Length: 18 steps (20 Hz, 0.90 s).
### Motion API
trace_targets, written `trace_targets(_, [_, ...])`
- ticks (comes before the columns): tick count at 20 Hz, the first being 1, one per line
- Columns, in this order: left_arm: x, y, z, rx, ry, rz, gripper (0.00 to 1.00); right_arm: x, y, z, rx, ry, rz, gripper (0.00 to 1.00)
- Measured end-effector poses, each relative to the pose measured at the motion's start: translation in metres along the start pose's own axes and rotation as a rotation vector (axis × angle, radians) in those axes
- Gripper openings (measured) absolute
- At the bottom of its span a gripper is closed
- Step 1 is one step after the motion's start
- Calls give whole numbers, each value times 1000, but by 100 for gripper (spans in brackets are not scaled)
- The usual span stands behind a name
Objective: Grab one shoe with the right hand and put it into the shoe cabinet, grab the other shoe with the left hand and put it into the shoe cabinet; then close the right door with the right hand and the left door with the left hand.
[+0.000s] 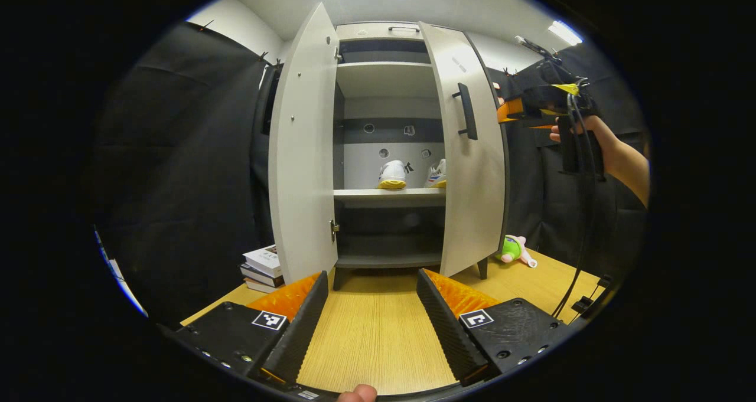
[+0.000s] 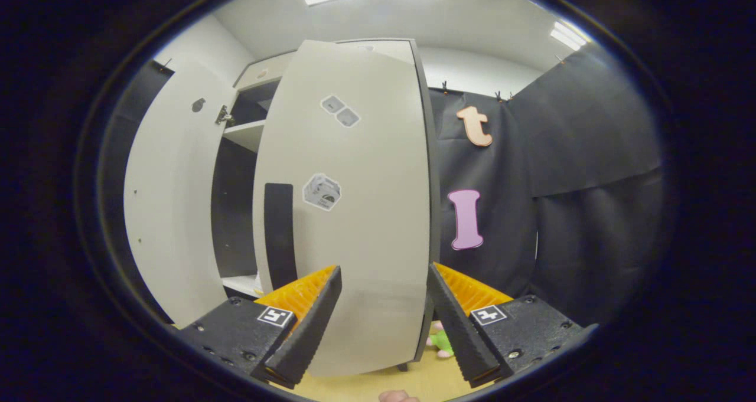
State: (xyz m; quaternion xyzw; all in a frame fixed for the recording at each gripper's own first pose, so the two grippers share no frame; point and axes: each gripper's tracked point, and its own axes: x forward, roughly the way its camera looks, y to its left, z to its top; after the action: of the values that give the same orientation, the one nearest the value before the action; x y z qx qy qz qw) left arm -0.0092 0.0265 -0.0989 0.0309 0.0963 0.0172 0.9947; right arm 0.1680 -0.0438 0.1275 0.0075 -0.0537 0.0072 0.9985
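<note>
- Left gripper [image 1: 372,307], in the left gripper view, hangs open and empty over the table [image 1: 378,343], facing the shoe cabinet [image 1: 387,77]. Both shoes [image 1: 393,175] sit on the middle shelf, near its front edge, so a closing door might clip them.
- The left door [image 1: 304,148] stands wide open.
- Right gripper [image 2: 383,319], in the right gripper view, is open and empty just beside the right door [image 2: 354,213]; pushing off-centre could slam it or rock the cabinet.

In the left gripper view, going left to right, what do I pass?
Stack of books → left door → yellow-soled shoe → right door → plush toy → right gripper.
</note>
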Motion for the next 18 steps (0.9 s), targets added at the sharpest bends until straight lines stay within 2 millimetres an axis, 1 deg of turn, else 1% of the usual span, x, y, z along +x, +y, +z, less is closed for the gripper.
trace_targets(1, [0, -2, 1, 2, -2, -8, 90, -14, -1, -6, 0, 0, -2, 94])
trace_targets(5, [1, -15, 4, 3, -7, -38, 91, -66, 7, -29, -6, 3, 2, 94])
trace_targets(7, [1, -20, 6, 4, -9, -49, 91, -87, 15, -39, -18, 5, 4, 95])
trace_targets(9, [0, -23, 7, 4, -13, -56, 90, -107, 22, -54, -22, 19, 1, 94])
trace_targets(11, [-2, -28, 8, 0, -15, -67, 91, -126, 31, -74, -14, 37, 6, 94])
trace_targets(15, [-6, -38, 12, 11, -23, -89, 90, -160, 37, -117, -17, 81, -12, 95])
trace_targets(18, [-6, -42, 16, 17, -32, -102, 90, -180, 40, -136, -7, 93, -28, 95])
